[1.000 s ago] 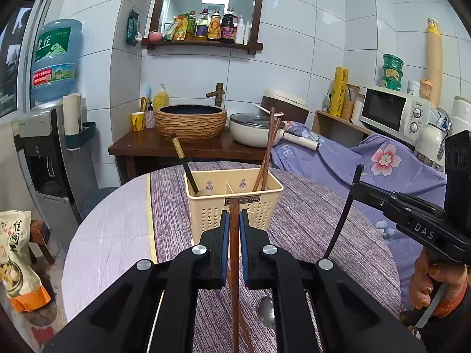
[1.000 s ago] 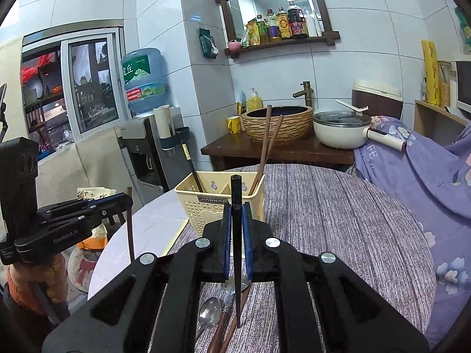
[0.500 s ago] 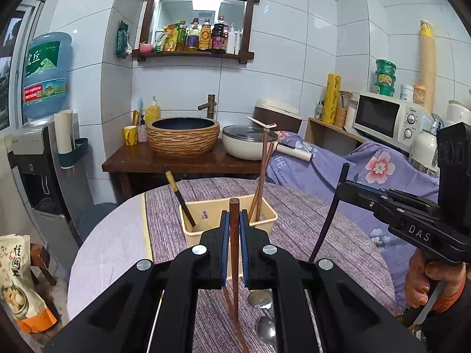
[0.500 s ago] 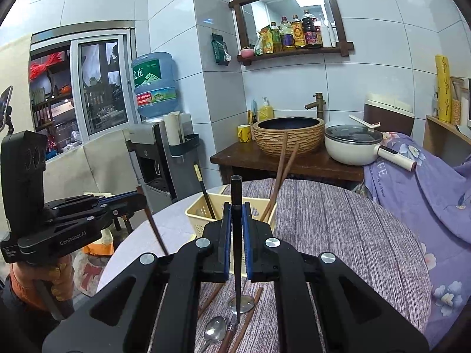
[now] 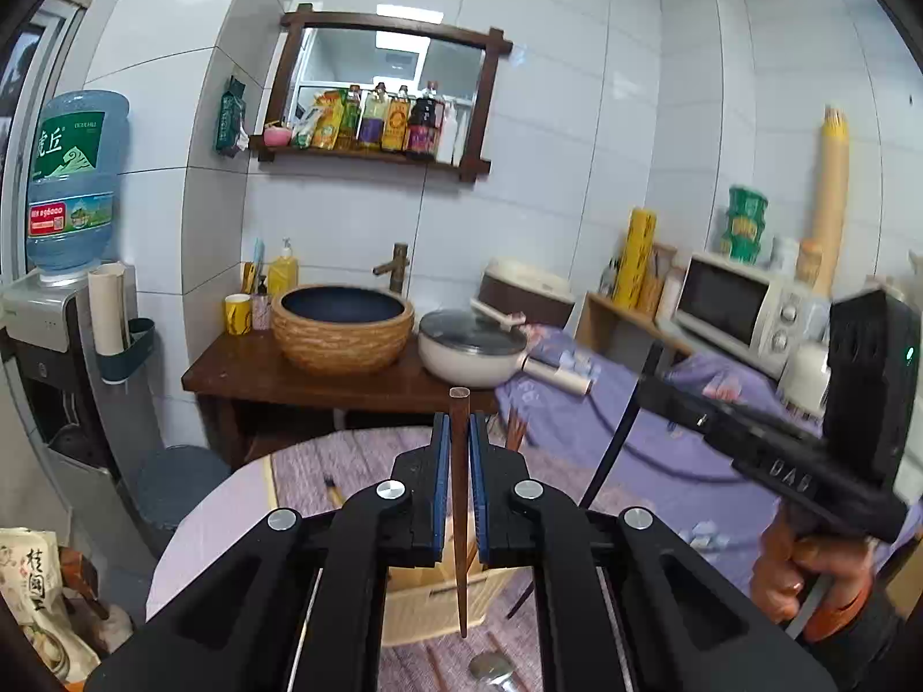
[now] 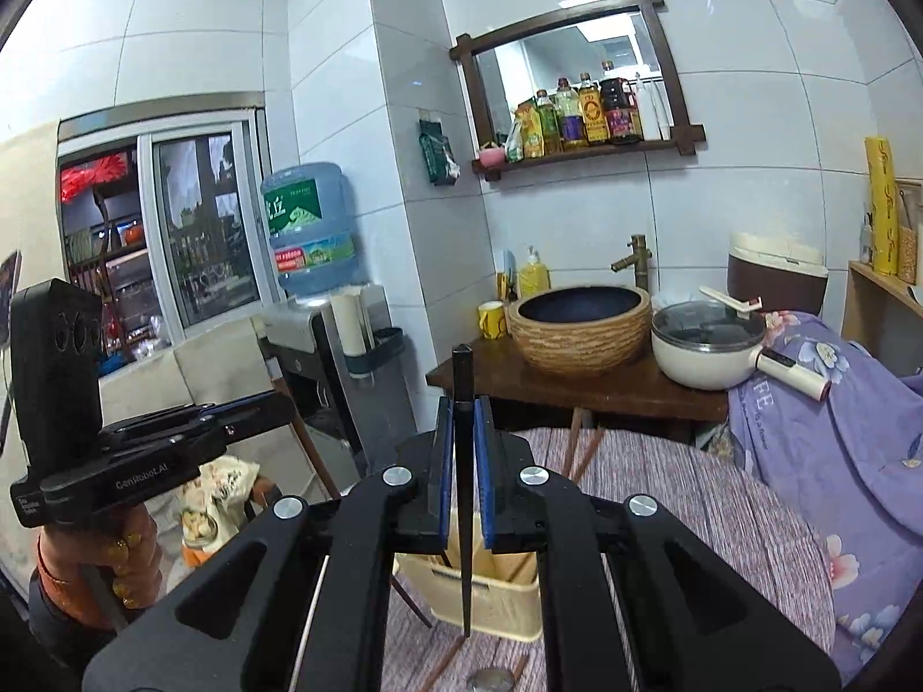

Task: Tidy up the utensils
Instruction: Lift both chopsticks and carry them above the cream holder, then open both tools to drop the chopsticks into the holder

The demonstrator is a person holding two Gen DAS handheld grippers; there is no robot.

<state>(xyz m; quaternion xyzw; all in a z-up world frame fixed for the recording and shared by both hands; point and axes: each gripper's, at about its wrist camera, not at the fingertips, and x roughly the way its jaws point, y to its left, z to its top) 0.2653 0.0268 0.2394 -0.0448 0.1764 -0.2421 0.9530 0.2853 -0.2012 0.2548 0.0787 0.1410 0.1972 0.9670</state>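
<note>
My left gripper (image 5: 460, 432) is shut on a brown wooden chopstick (image 5: 460, 496) held upright, its tip hanging above the cream utensil basket (image 5: 430, 605). My right gripper (image 6: 461, 421) is shut on a black chopstick (image 6: 463, 461), also upright, above the same basket (image 6: 490, 594). The right gripper also shows in the left wrist view (image 5: 652, 386) with its black chopstick (image 5: 611, 455) hanging down. The left gripper shows in the right wrist view (image 6: 277, 403). Brown chopsticks (image 6: 577, 450) stand in the basket. Spoons (image 5: 490, 666) and chopsticks lie on the mat below.
The basket stands on a purple striped mat (image 6: 692, 496) on a round table. Behind are a wooden counter (image 5: 323, 380) with a woven basin (image 5: 343, 328) and a white pot (image 5: 470, 349), a water dispenser (image 5: 52, 357) at left and a microwave (image 5: 744, 311) at right.
Both grippers have risen well above the basket, each carrying its chopstick; the basket now sits low in both views, partly hidden behind the fingers.
</note>
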